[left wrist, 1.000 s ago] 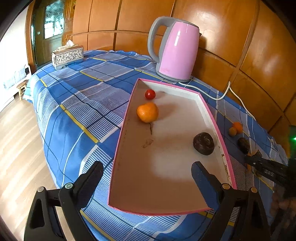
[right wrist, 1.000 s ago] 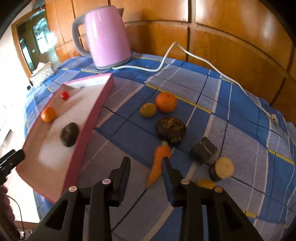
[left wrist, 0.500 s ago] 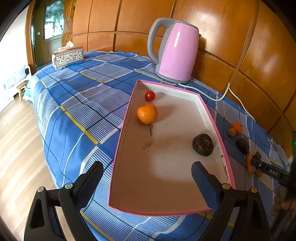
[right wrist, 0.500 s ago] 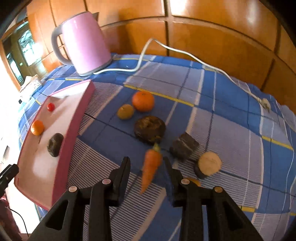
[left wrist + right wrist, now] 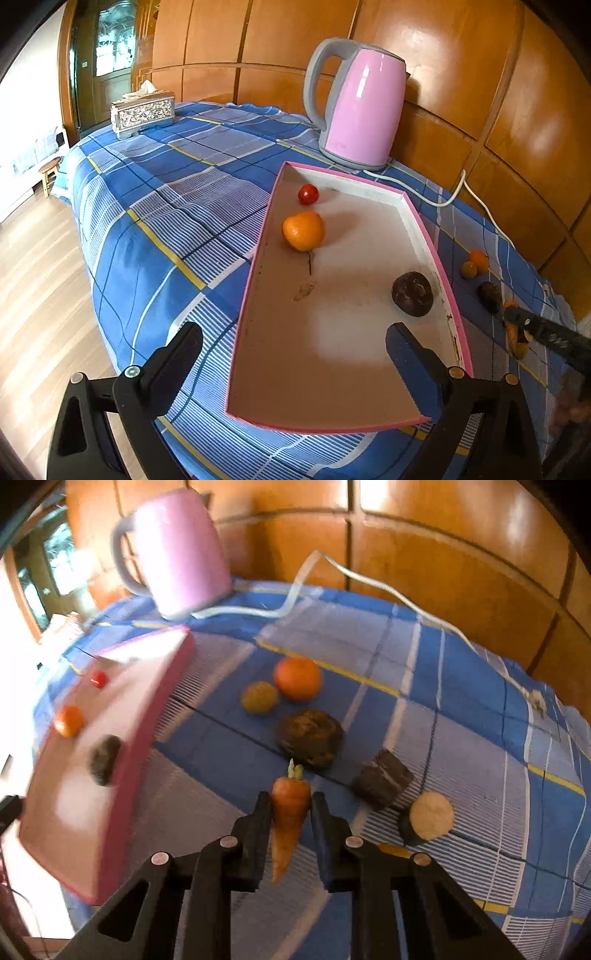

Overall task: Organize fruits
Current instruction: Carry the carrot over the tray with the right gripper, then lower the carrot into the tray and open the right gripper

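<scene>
My right gripper (image 5: 290, 801) is shut on an orange carrot (image 5: 290, 812), its pads pressing the thick end, leafy stub pointing away. Just beyond lie a dark round fruit (image 5: 310, 736), an orange (image 5: 297, 677) and a small yellowish fruit (image 5: 259, 698) on the blue checked cloth. The pink-rimmed tray (image 5: 343, 343) holds an orange (image 5: 303, 230), a cherry tomato (image 5: 308, 194) and a dark round fruit (image 5: 412, 294). My left gripper (image 5: 293, 334) hangs open over the tray's near end, nothing between its fingers. The left wrist view shows the right gripper (image 5: 532, 328) at the far right.
A pink kettle (image 5: 360, 107) stands behind the tray, its white cord (image 5: 388, 587) trailing along the wooden wall. A dark block (image 5: 384, 777) and a pale cut slice (image 5: 430, 816) lie right of the carrot. A tissue box (image 5: 143, 112) sits at the far left corner.
My right gripper's fingers have shut on the carrot, which lay loose between them before. The right wrist view has shifted slightly and blurred. The left gripper has not moved.
</scene>
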Demonstrator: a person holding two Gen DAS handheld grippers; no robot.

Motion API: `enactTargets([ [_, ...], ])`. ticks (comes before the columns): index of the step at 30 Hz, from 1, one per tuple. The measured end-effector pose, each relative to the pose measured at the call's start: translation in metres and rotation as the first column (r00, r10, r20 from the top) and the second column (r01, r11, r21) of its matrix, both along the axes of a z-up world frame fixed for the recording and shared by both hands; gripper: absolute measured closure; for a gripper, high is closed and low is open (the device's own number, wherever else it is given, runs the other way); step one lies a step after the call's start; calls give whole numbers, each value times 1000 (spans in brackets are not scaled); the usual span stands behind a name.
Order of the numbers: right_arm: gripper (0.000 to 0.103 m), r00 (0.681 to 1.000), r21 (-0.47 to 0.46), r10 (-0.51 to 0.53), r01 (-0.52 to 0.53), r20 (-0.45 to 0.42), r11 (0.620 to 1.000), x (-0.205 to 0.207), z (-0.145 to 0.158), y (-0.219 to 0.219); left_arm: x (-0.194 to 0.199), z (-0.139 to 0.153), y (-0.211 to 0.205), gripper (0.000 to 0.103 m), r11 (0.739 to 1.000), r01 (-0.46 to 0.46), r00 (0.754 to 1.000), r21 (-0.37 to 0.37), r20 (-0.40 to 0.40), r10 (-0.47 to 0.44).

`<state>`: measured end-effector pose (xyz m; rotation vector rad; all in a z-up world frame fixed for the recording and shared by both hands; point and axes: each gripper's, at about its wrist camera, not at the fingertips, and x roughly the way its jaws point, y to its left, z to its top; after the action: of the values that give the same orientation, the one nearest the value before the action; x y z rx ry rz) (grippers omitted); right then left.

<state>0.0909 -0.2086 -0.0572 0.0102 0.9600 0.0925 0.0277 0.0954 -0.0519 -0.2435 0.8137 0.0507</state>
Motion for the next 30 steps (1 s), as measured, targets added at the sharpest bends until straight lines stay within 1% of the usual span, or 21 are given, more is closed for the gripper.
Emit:
enactTargets([
  [2, 82, 999, 38, 32, -33, 24, 999, -4, 13, 11, -1, 3, 2, 3, 1000, -11, 1000, -1, 8, 11],
  [6, 82, 986, 122, 154, -161, 67, 979, -11, 37, 52, -3, 7, 6, 3, 1000, -24, 1000, -4, 18, 24],
  [9, 82, 972, 170, 226, -235, 68, 957, -9, 42, 82, -4, 8, 8, 3, 999, -32, 999, -8, 21, 32],
  [12, 81, 965, 207, 256, -261, 49, 943, -4, 40, 106, -7, 10, 11, 3, 999, -43, 999, -10, 26, 44],
  [15, 81, 960, 198, 276, -281, 50, 939, -4, 38, 127, -7, 11, 15, 3, 998, -54, 998, -17, 28, 54],
  [17, 80, 956, 188, 289, -293, 52, 937, -7, 38, 132, -7, 10, 15, 3, 998, -58, 998, -23, 24, 59],
  [19, 76, 953, 182, 296, -302, 60, 936, -10, 39, 135, -6, 10, 16, 3, 998, -61, 998, -25, 22, 61],
  [22, 75, 953, 151, 294, -302, 72, 941, -16, 41, 135, -7, 11, 16, 3, 998, -61, 998, -28, 25, 62],
  [24, 68, 955, 129, 286, -294, 81, 947, -21, 42, 133, -7, 11, 16, 3, 998, -57, 998, -29, 28, 58],
  [26, 67, 960, 94, 264, -273, 98, 957, -29, 43, 129, -7, 11, 15, 3, 998, -50, 998, -30, 27, 51],
  [28, 63, 963, 67, 245, -253, 108, 965, -35, 43, 124, -7, 11, 13, 3, 999, -42, 999, -34, 26, 43],
  [30, 51, 971, 43, 206, -213, 118, 976, -42, 42, 115, -8, 11, 12, 3, 999, -36, 999, -33, 27, 37],
])
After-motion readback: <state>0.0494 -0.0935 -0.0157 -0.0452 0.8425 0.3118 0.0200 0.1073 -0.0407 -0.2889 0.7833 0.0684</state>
